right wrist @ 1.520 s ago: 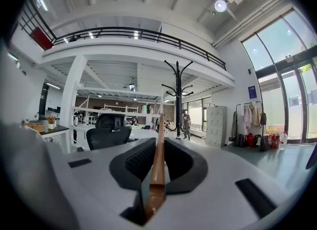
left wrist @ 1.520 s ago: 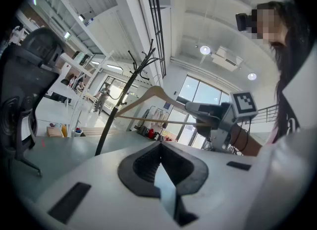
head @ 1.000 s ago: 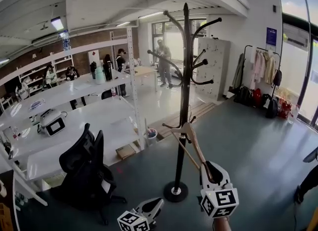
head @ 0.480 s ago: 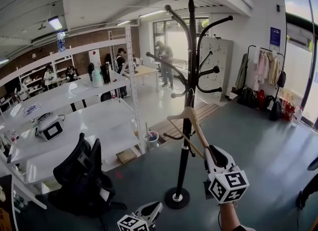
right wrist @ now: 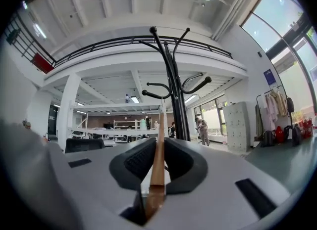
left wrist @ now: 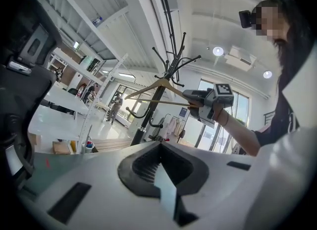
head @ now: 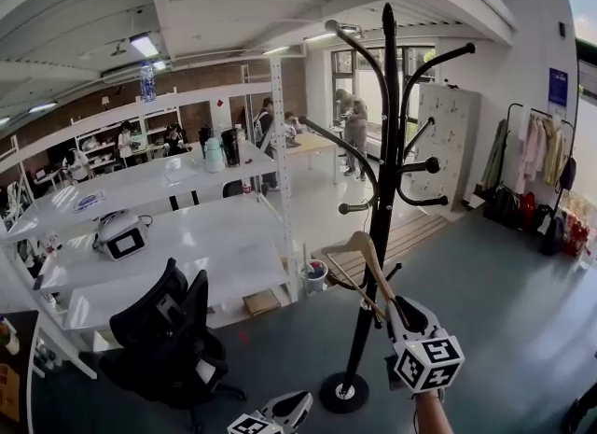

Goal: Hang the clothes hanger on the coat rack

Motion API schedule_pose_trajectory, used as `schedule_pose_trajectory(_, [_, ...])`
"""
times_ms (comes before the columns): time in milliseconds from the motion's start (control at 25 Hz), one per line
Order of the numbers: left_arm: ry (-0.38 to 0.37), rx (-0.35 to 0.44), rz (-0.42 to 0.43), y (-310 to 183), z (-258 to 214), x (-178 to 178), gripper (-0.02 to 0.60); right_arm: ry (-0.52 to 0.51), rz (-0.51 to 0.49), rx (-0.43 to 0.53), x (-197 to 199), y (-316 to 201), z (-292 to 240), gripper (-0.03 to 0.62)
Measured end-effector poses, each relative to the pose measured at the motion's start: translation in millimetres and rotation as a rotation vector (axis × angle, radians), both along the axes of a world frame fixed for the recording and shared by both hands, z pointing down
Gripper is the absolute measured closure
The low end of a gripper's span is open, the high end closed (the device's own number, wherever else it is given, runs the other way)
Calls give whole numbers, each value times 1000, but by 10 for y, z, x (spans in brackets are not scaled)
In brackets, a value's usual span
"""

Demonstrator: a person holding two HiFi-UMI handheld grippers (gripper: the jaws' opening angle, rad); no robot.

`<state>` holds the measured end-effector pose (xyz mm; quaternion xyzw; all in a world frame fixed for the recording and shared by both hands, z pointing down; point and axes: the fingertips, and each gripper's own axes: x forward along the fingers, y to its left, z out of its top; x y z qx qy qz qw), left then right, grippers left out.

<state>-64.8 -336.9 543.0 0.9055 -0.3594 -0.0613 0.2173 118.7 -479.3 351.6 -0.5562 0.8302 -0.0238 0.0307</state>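
The right gripper [head: 403, 309] sits at 5 o'clock in the head view. Its jaws are clamped on one end of the wooden clothes hanger [head: 363, 260]. In the right gripper view, the hanger [right wrist: 158, 147] runs edge-on between the two black pads of the right gripper [right wrist: 158, 161], which press on it from both sides.

From the gripper, the hanger extends toward 11 o'clock and crosses in front of the pole of the black coat rack [head: 383, 180]. It lies below the rack's curved hook arms and rests on none of them. Whether it touches the pole cannot be told.

The rack's round base [head: 343, 391] stands on the grey floor at 6 o'clock, just left of the right gripper.

The left gripper [head: 291, 408] is low at 6 o'clock, at 7 o'clock of the rack's base. In the left gripper view, its jaws [left wrist: 161, 163] stand together with nothing between them. The same view shows the hanger [left wrist: 159, 91] at 12 o'clock, against the rack [left wrist: 157, 95].

A black office chair [head: 166, 328] stands at 8 o'clock, in front of white shelving [head: 201, 241].
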Motion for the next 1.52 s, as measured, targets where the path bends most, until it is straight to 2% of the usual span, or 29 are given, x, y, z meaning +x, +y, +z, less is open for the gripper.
schedule_pose_trajectory(200, [-6,-5,10,52,34,-56,581,-5,-21,-8,83,-102,58,533])
schedule_pose_trajectory(360, [-10,-8,13,75,57,-92,581,-3,7,-30,107,-105,150,530])
schedule_pose_trajectory(480, [-13,-10,12,84,74,-116,581,-8,35,-32,92,-54,158,472])
schedule_pose_trajectory(520, [-13,-11,12,85,80,-123,582,-7,41,-25,89,-21,141,451])
schedule_pose_trajectory(760, [-18,-15,3,78,116,-163,581,-13,96,9,43,361,38,450])
schedule_pose_trajectory(920, [-22,-19,9,116,130,-205,581,-42,117,-15,-69,699,162,450])
schedule_pose_trajectory(1320, [-23,-2,140,564,86,-363,581,-16,164,-141,-610,1545,825,451])
schedule_pose_trajectory(1520, [-21,62,209,718,-123,-221,581,-3,150,-208,-884,1851,1148,451])
